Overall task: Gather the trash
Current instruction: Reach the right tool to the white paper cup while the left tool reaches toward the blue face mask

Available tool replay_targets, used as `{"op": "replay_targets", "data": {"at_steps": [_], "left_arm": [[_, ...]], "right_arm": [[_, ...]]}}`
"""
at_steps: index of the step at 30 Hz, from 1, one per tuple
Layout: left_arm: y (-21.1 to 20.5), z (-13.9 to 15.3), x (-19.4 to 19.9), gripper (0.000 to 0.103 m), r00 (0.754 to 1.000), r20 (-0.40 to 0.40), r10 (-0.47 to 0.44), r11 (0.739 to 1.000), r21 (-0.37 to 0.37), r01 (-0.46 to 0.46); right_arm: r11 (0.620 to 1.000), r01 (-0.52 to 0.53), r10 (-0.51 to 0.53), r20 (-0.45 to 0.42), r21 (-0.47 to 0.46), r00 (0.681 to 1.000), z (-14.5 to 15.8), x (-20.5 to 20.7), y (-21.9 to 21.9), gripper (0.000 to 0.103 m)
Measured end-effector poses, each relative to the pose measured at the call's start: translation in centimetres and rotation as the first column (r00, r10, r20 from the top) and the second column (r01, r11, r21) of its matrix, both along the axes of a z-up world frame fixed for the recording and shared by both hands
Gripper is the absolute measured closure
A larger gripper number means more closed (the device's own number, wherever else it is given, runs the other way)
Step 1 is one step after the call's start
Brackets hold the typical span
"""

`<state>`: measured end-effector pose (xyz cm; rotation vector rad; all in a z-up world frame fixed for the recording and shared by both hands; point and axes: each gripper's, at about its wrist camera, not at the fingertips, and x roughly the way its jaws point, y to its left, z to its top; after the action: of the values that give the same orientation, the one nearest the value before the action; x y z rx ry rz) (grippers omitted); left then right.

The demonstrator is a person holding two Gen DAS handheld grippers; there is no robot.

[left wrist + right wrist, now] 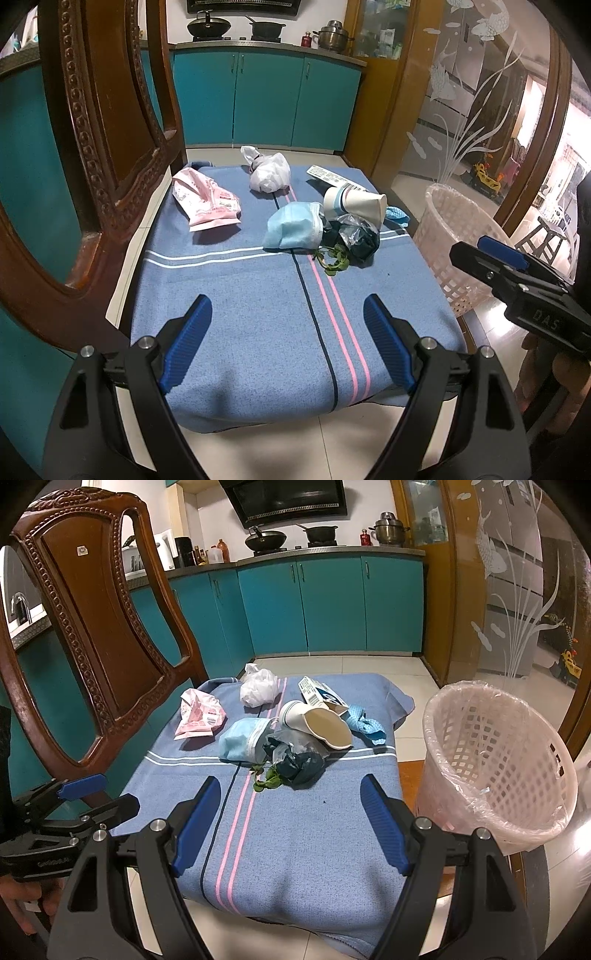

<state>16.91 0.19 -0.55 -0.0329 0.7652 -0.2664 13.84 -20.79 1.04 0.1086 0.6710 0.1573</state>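
Lying in a loose cluster on the far half of a blue striped cloth (295,834), the trash includes a blue face mask (242,743), a tipped paper cup (317,723) touching it, a crumpled clear and dark plastic bag (295,757) with a sprig of green leaves (267,777) at its near edge, a pink wrapper (199,718) off to the left, a knotted white plastic bag (258,688) farther back, a printed carton (319,696) bearing a barcode label too small to read, and a blue rag (367,723) near the cloth's right edge. The near half of the cloth is bare. Just beside the cloth's right edge stands a pink lattice wastebasket (495,760) lined with clear plastic, its mouth tilted toward the camera. A carved wooden chair back (96,627) crowds the left edge. The right gripper (290,818) hovers over the near cloth, fingers spread wide, holding nothing. The left gripper (288,341) likewise hangs with fingers wide apart and empty. Seen from the left wrist view, the right gripper's body reads "DAS". Teal cabinets (332,605) stand well behind.
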Motion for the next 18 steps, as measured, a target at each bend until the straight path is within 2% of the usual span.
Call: {"op": "replay_targets", "data": {"at_steps": [7,11,15,18], "left_arm": [[0.0,-0.1,0.1,0.019,1.0,-0.003,0.003,1.0,-0.003,-0.003],[-0.3,0.0,0.1,0.019,1.0,-0.004,0.001,1.0,-0.01,-0.001],[-0.4,0.1,0.2,0.019,1.0,-0.004,0.0,1.0,-0.014,0.0],[0.1,-0.1,0.6,0.019,1.0,-0.011,0.015,1.0,-0.017,-0.015]], "right_arm": [[1.0,0.003,-0.003,0.004,0.015,1.0,-0.4,1.4,-0.5,0.027],[0.999,0.005,-0.006,0.013,0.046,1.0,-0.7,4.1,-0.7,0.028],[0.995,-0.008,0.011,-0.034,0.103,0.999,-1.7,7.2,-0.7,0.04],[0.995,-0.021,0.025,-0.04,0.1,0.999,-2.3,9.3,-0.3,0.046]]}}
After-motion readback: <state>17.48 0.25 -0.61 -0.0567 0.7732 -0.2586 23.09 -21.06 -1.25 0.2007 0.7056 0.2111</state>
